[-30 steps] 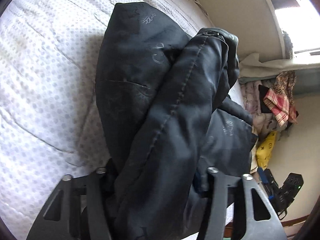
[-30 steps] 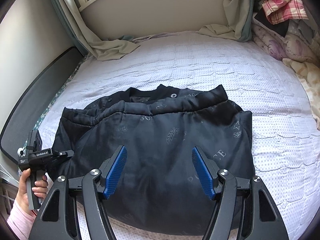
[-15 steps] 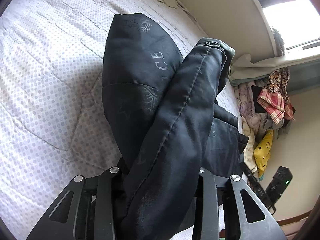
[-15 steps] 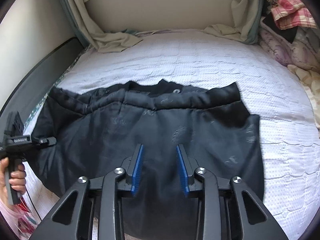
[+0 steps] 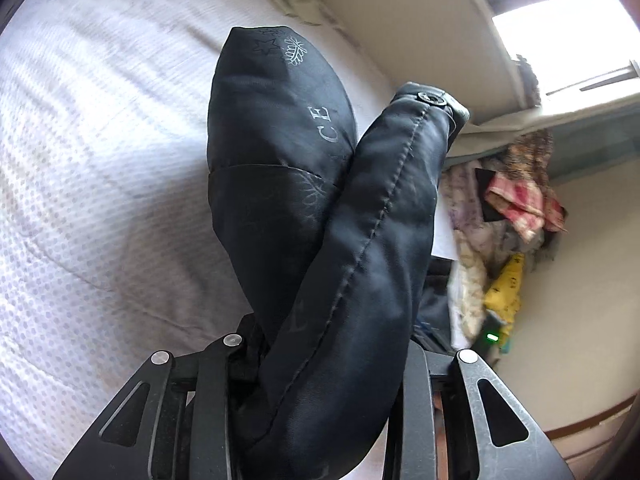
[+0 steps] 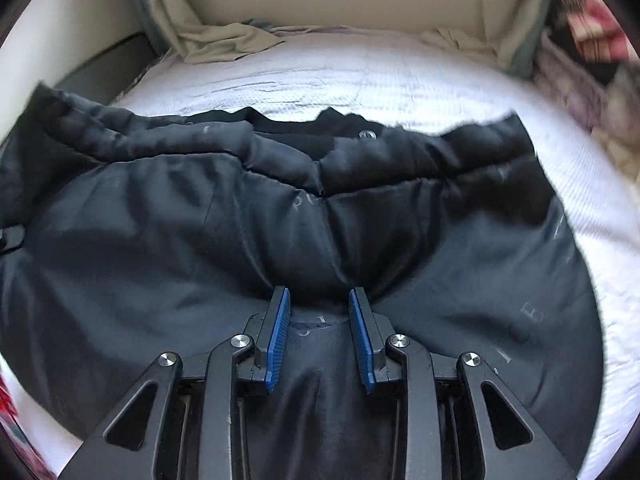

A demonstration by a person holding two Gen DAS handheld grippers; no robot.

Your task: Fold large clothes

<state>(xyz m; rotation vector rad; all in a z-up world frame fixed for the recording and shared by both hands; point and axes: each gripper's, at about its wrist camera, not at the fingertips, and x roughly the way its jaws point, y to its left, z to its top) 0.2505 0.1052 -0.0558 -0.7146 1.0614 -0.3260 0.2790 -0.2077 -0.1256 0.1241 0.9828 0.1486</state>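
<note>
1. The black padded jacket (image 6: 320, 220) is lying across the white bed (image 6: 360, 76), spread wide, its collar edge facing the far wall — still one big, puffy sheet with no tidy fold showing.
2. The right gripper (image 6: 320, 332) is biting into the near edge of the jacket, blue pads (image 6: 278, 336) pinching a ridge of fabric that is puckering up between them. That grip is looking set.
3. The left gripper (image 5: 316, 384) is working the jacket's left end — its jaws are closing at this moment, and a thick roll of dark cloth is bulging up between them and filling the gap. I am reading that as a firm hold.
4. From the left wrist view, two fat lobes of the jacket are rising off the bed, one with a snap button (image 5: 430, 98) at its tip, so that end is looking gathered and lifted rather than flat.
5. Progress, by my judgement: early. Both grips are on, but the folding proper is still ahead — bringing the lifted end over the jacket's middle, flattening it, then halving again.
6. A heap of other clothes (image 5: 508, 216) is sitting past the jacket's right end, untouched.
</note>
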